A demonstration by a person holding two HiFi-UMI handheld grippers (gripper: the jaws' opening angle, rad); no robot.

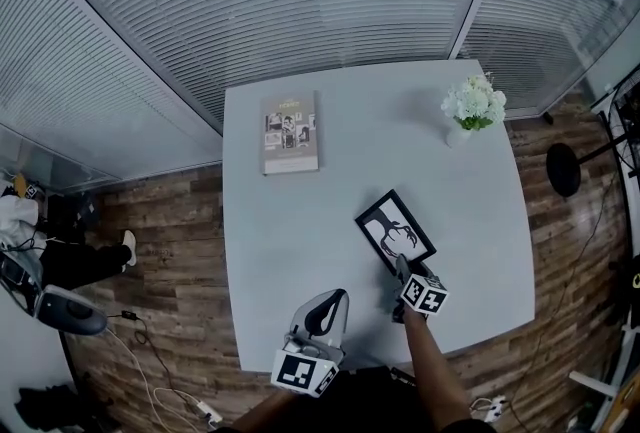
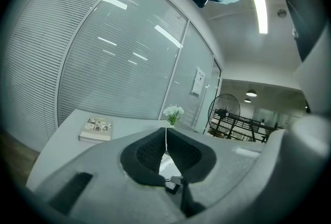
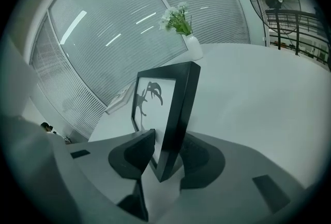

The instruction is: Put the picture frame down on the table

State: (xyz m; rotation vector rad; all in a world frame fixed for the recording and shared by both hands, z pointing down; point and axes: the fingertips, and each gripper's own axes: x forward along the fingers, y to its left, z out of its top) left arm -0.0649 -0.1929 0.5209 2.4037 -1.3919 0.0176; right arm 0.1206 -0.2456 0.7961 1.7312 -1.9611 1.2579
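A black picture frame [image 1: 395, 231] with a dark figure on white is held over the right half of the grey table [image 1: 290, 221]. My right gripper [image 1: 402, 271] is shut on its near edge. In the right gripper view the frame [image 3: 164, 109] stands edge-on between the two pads, and the right gripper [image 3: 166, 158] clamps its lower corner. Whether the frame touches the table is not visible. My left gripper [image 1: 325, 309] hovers at the table's near edge, left of the frame. Its pads [image 2: 150, 150] meet with nothing between them.
A book [image 1: 290, 131] lies at the table's far left. A white vase of flowers [image 1: 473, 109] stands at the far right corner. Glass walls with blinds run behind the table. A floor fan [image 2: 223, 109] stands beyond the right side, and cables lie on the wooden floor [image 1: 150, 321].
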